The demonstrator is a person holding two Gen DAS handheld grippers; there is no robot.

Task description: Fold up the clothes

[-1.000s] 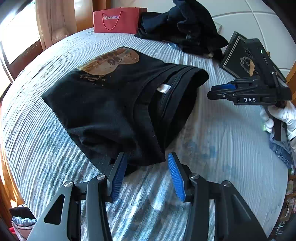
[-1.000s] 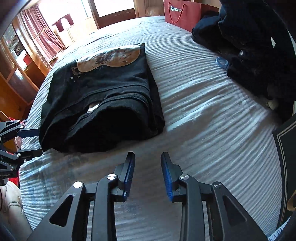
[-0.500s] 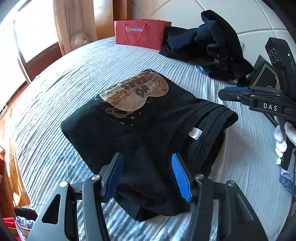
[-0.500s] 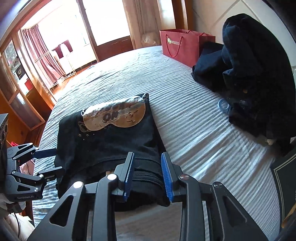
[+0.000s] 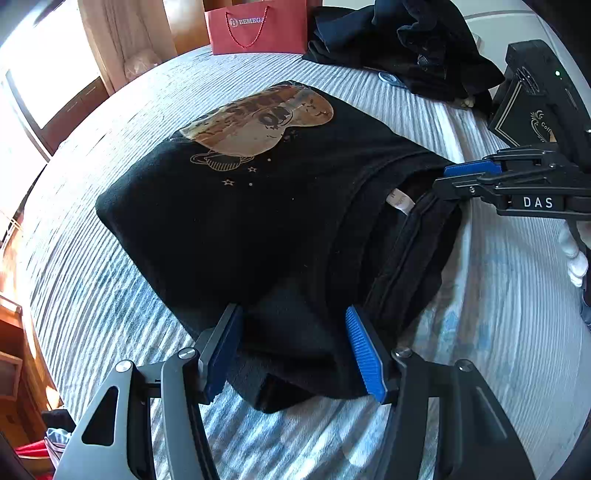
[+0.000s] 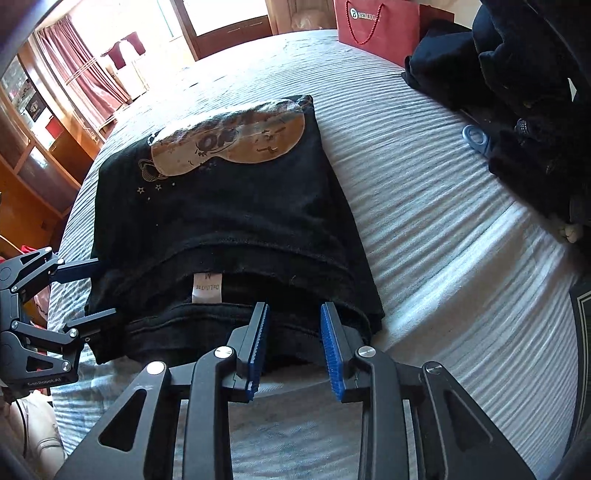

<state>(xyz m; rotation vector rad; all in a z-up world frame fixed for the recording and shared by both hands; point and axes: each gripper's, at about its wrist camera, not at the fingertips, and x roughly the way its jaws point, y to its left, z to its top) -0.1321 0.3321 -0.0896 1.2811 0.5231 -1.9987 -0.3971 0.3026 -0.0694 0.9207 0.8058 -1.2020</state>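
Both tongs, brought in since the earlier frame, now straddle one edge each of the folded black printed T-shirt [image 5: 258,221], laid on the grey striped bed [image 5: 498,314]. Left tongs [image 5: 295,350], jaws just widened, are unclamped around cloth; right tongs [image 6: 293,339] likewise released.

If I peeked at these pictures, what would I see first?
A folded black T-shirt with a big golden picture lies in the middle of the striped bed. Two black tongs with blue pads reach in at its near edge, the left tongs and the right tongs. At the far end stands a bright red shopping bag.
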